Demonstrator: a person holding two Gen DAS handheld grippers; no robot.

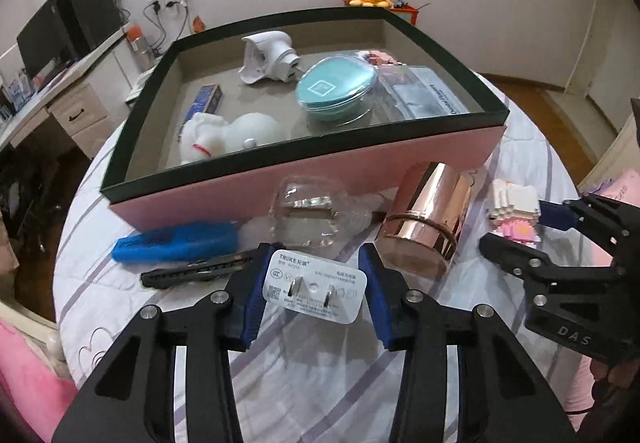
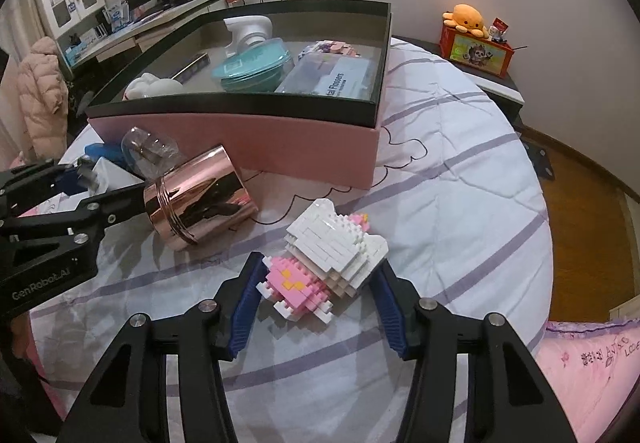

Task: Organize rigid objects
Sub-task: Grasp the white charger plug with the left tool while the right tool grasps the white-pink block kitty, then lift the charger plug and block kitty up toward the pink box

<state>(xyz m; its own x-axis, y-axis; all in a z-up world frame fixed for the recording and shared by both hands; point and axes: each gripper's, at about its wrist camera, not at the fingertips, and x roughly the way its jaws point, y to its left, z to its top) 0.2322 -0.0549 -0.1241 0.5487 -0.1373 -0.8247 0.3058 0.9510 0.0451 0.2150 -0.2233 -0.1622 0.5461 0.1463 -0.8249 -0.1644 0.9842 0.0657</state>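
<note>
A white charger plug [image 1: 316,287] with its two prongs facing the camera sits between the blue pads of my left gripper [image 1: 320,255], which press on its two sides just above the striped bedcover. A pink-and-white block figure [image 2: 332,255] lies on the bedcover, and my right gripper [image 2: 320,261] is closed around it, one pad against each side. A rose-gold metal cup [image 2: 200,199] lies on its side between the two grippers. Behind them stands the pink box [image 1: 304,179] with a dark rim, holding a teal round case [image 1: 336,87], a white plush and other items.
A clear plastic shell [image 1: 308,211], a blue object [image 1: 176,243] and a black bar-shaped tool [image 1: 192,271] lie in front of the box. A desk with a monitor stands at the left. A wooden floor shows past the bed's right edge [image 2: 536,179].
</note>
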